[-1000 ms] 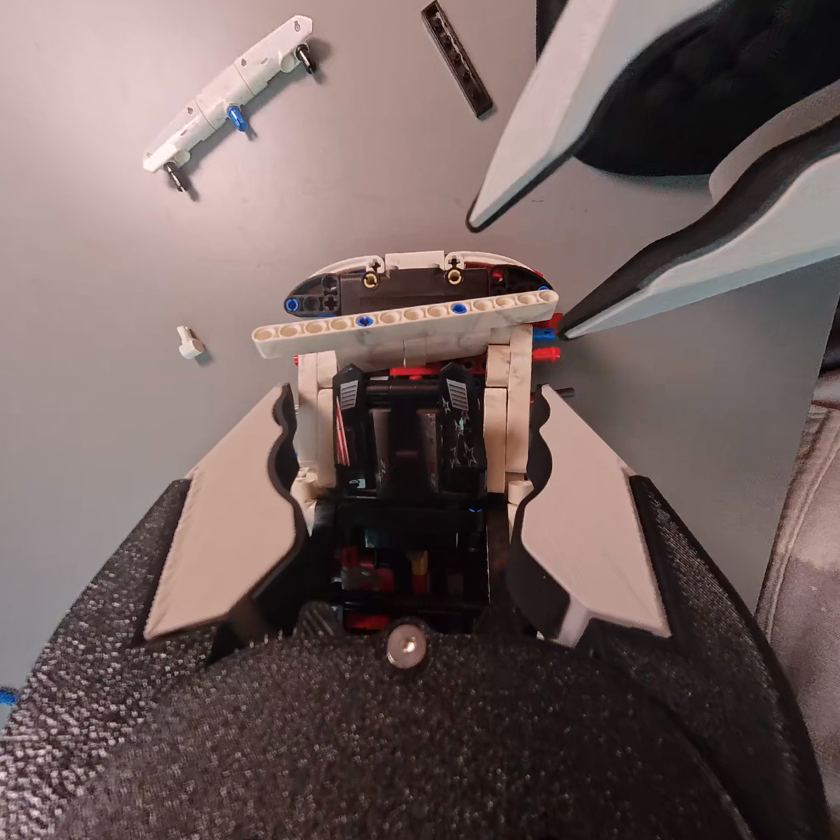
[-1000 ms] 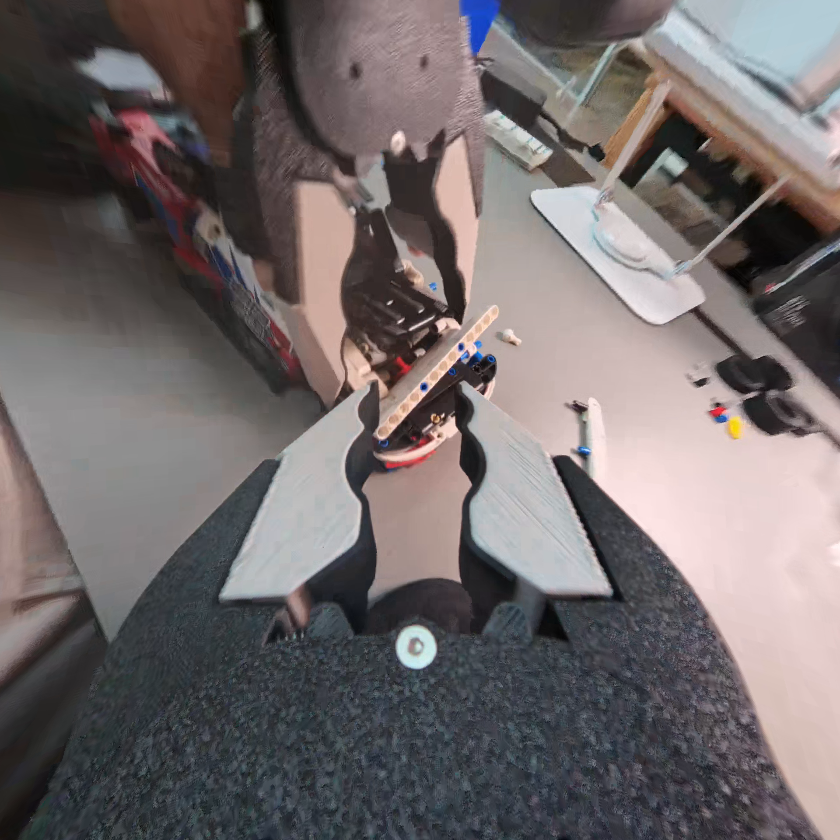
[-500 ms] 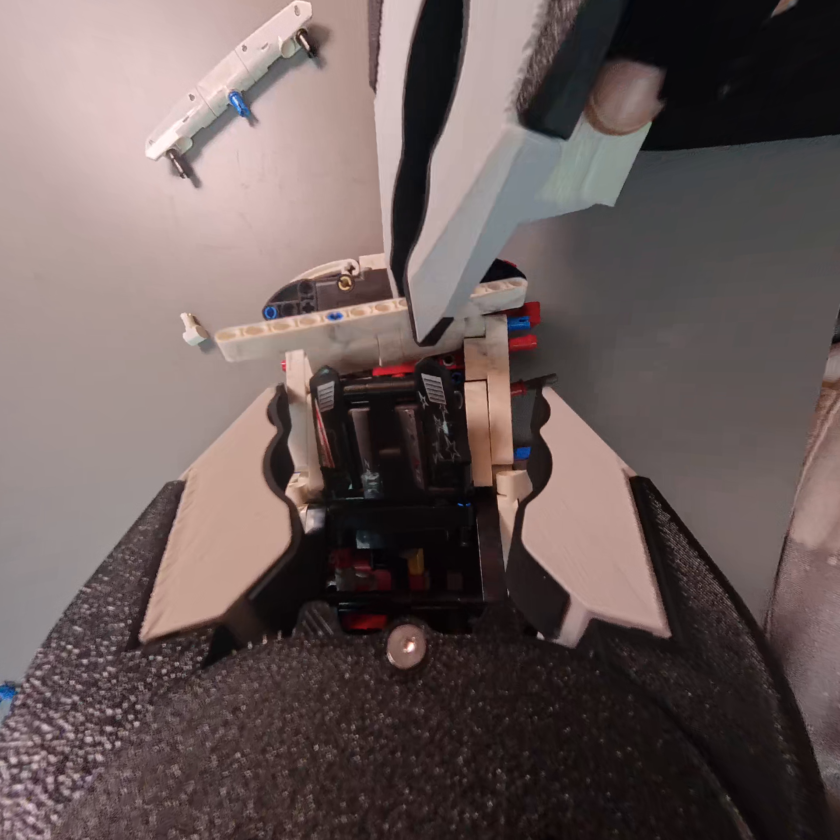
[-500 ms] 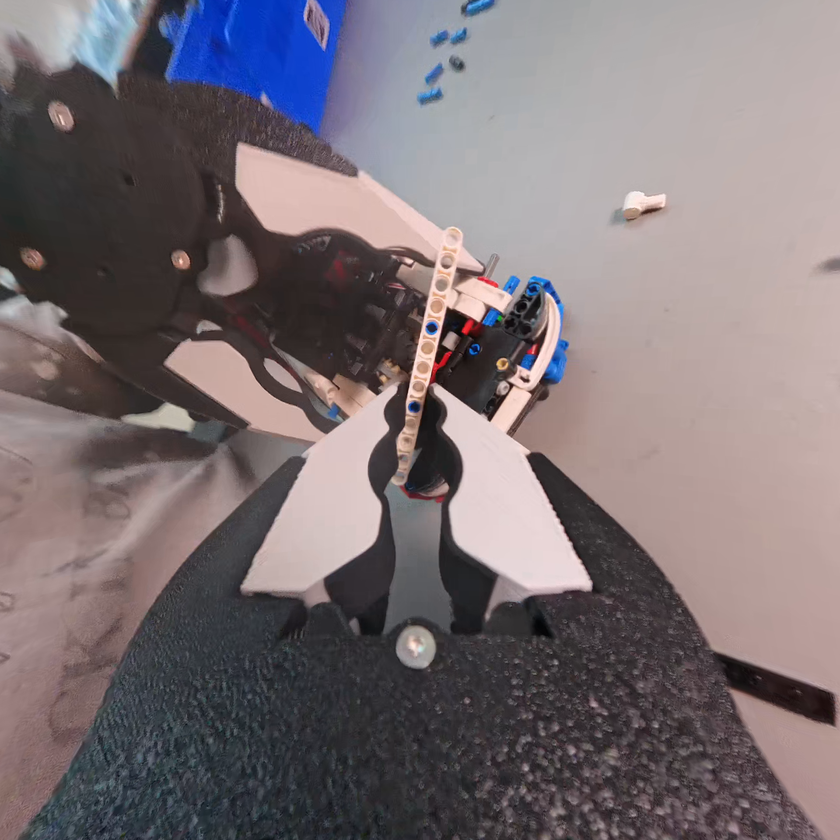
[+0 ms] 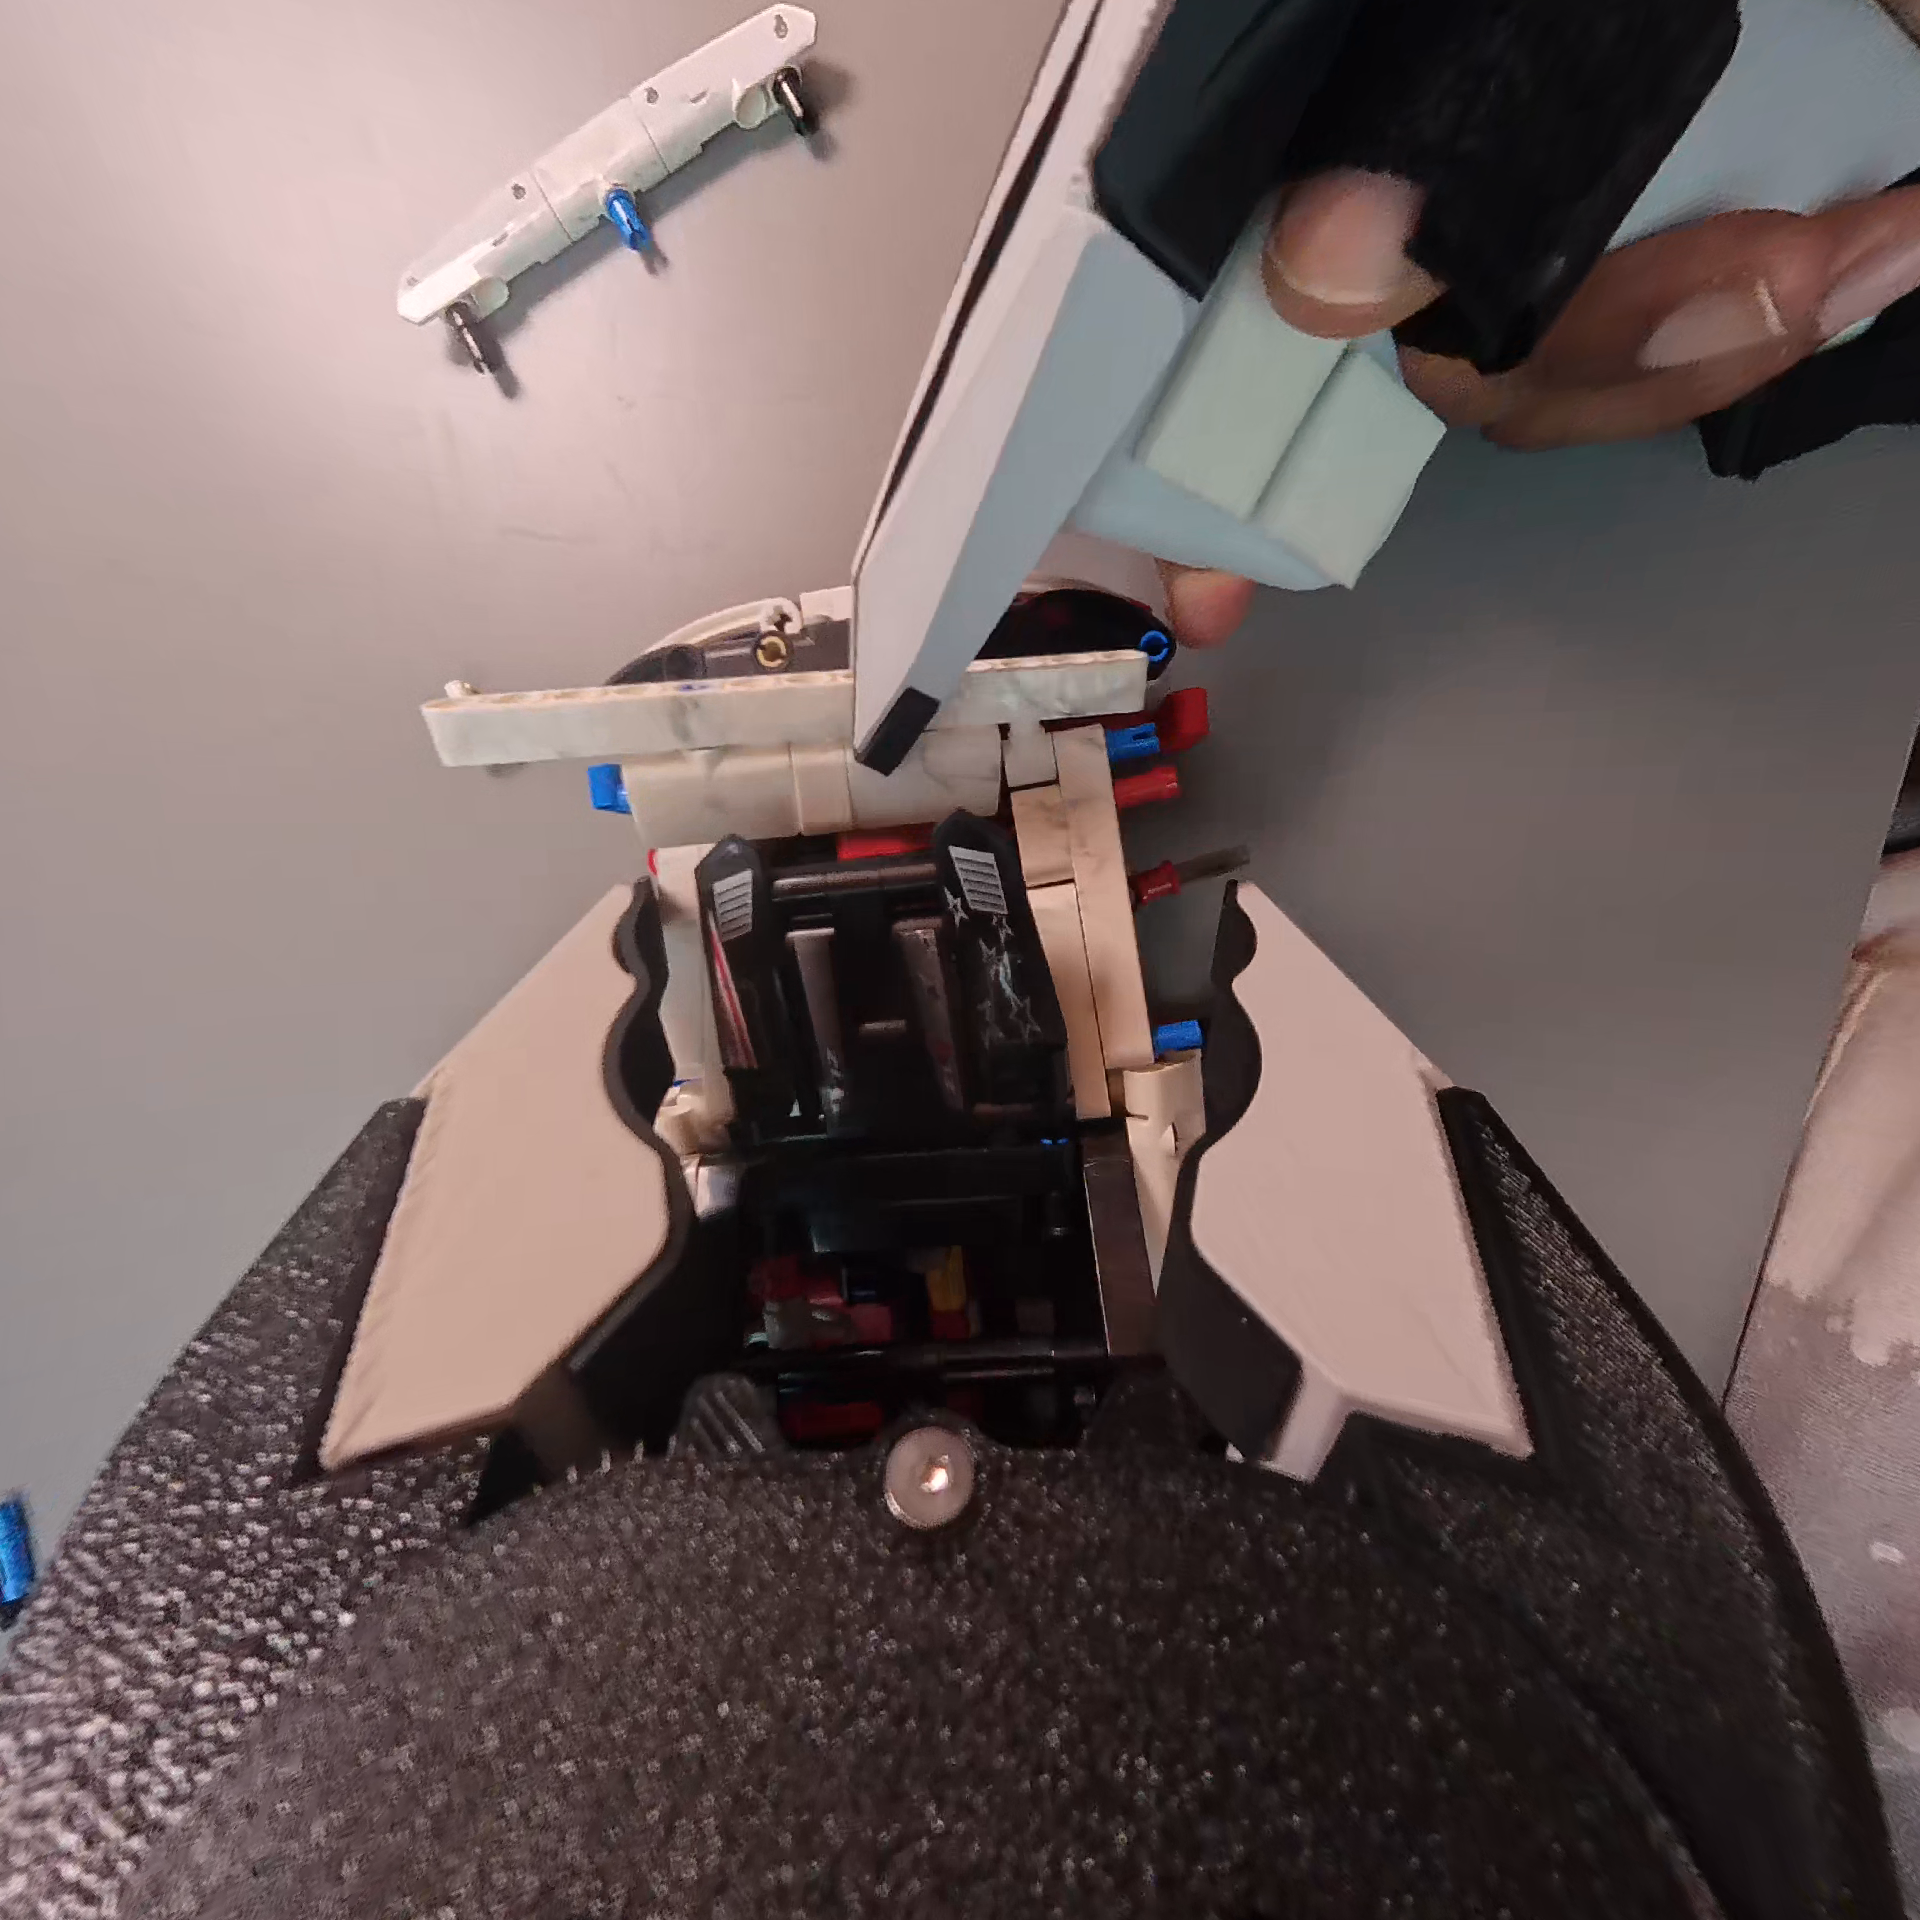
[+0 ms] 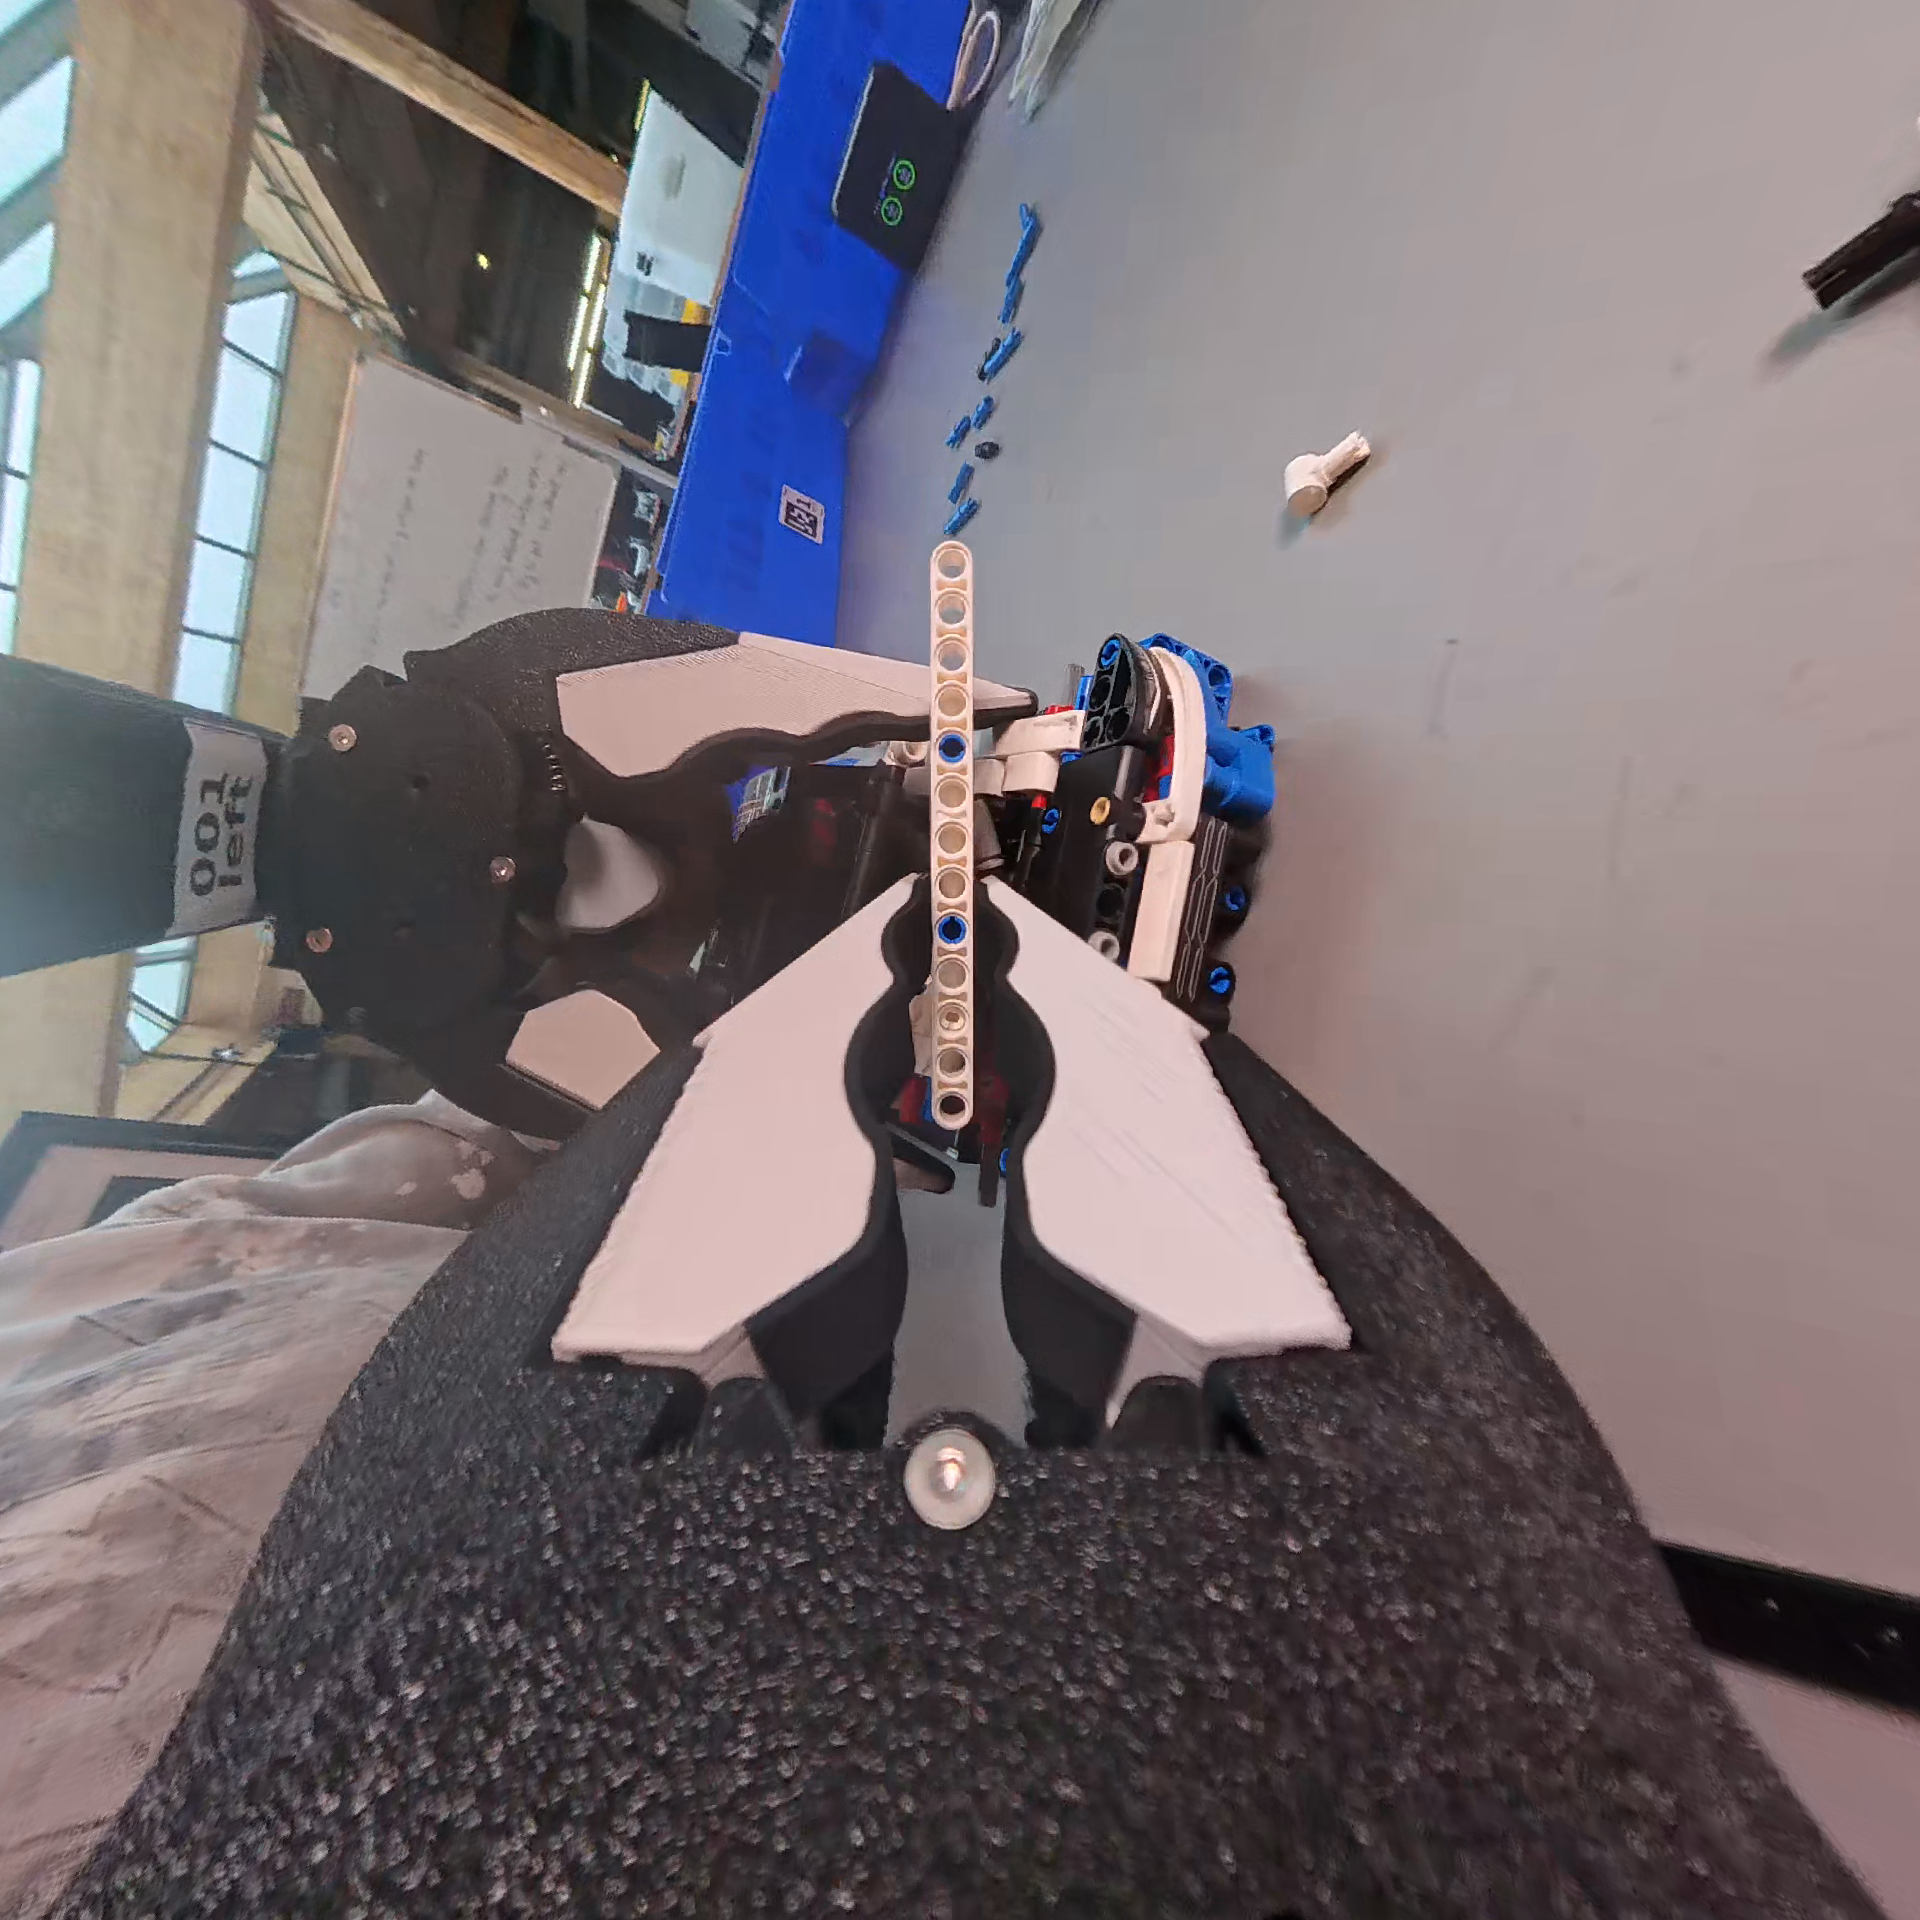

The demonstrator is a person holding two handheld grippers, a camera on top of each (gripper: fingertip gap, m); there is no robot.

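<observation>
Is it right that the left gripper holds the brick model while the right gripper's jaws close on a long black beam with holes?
Not quite: the beam is white, not black, as the right wrist view shows. The rest stands: the left gripper holds the brick model, and the right gripper has its jaws closed on that long beam with holes.

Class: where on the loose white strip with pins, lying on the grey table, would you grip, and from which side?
Probably from above, across the narrow width of the white strip, between the blue pin and a black end pin. It lies flat on the table, and pins jut from one long edge.
</observation>
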